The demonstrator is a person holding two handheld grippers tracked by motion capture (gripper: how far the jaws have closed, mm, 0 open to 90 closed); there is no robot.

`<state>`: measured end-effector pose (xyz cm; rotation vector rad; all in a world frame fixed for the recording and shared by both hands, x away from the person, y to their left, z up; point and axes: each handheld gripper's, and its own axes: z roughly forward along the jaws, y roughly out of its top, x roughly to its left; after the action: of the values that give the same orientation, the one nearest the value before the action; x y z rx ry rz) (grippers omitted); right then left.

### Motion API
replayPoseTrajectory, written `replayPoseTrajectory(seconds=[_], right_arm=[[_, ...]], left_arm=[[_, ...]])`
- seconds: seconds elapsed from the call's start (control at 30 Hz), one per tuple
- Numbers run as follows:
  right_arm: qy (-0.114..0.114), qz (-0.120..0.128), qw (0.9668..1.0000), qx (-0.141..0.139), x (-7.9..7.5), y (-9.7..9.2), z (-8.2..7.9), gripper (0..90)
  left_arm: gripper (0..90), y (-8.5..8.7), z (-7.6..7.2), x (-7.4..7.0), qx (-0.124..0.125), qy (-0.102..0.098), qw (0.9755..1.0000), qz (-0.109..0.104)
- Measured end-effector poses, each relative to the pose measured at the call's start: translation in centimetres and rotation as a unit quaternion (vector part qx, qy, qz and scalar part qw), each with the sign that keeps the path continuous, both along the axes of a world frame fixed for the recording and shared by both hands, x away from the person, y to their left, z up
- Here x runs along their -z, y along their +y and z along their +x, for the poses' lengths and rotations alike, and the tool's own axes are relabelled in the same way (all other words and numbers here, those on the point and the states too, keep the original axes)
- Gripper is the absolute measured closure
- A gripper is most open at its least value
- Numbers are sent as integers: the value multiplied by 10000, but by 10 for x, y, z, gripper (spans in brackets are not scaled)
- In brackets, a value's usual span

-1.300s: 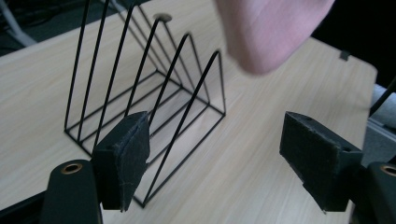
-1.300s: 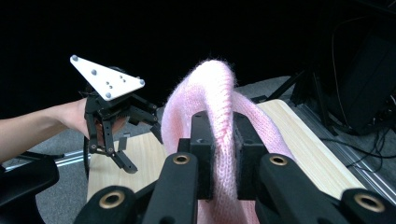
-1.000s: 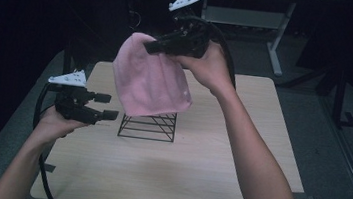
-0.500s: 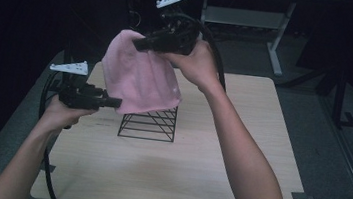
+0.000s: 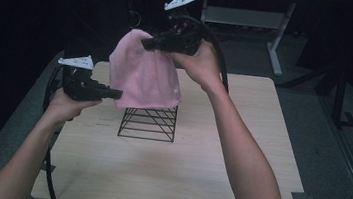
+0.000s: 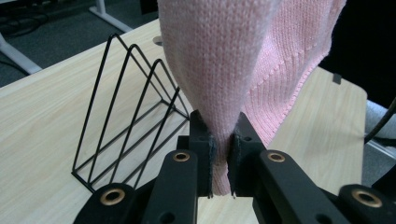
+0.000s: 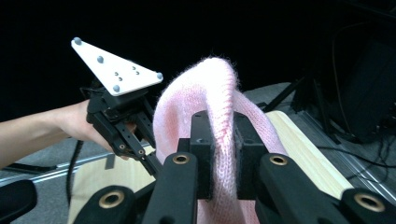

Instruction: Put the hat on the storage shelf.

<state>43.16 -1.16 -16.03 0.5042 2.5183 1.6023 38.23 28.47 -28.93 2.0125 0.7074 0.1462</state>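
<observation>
A pink knitted cloth [image 5: 144, 75] hangs in the air over a black wire rack [image 5: 148, 121] on the wooden table [image 5: 182, 160]. My right gripper [image 5: 146, 44] is shut on the cloth's top edge, and its jaws pinch a fold of the knit [image 7: 223, 140]. My left gripper [image 5: 119, 93] has just been closing and now pinches the cloth's lower left edge [image 6: 223, 135] between its pads. In the right gripper view my left gripper [image 7: 149, 163] sits just left of the cloth, held by a hand.
The wire rack [image 6: 126, 116] has several slanted dividers and stands at mid table under the cloth. A desk frame with white legs [image 5: 276, 45] stands beyond the table's far edge. Cables trail from both grippers. Dark floor surrounds the table.
My left gripper moved right to the cloth's lower edge and shut on it. The right gripper drifted slightly left with the cloth, which now hangs stretched between both.
</observation>
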Motion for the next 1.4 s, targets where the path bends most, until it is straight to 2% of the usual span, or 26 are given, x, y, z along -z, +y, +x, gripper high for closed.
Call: replayPoseTrajectory(seconds=[0.37, 0.5, 0.77, 1.07, 1.23, 1.4], right_arm=[[14, 39, 9997, 228, 17, -15, 17, 811], [6, 15, 9997, 240, 20, -19, 23, 811], [-131, 9, 9998, 167, 26, -22, 29, 811], [-150, 148, 9997, 124, 38, -32, 29, 811], [-215, 146, 9996, 91, 40, -35, 25, 810], [-158, 204, 9997, 21, 46, -36, 21, 810]], left_arm=[[818, -9, 15, 8, -112, -52, 9998, 185], [818, -10, 19, 10, -153, -61, 9997, 166], [817, -14, 23, 14, -145, -144, 9995, 259], [816, -23, 20, 16, 13, -289, 9984, 494], [816, -25, 18, 17, 61, -291, 9980, 566], [816, -23, 15, 20, 73, -299, 9970, 704]])
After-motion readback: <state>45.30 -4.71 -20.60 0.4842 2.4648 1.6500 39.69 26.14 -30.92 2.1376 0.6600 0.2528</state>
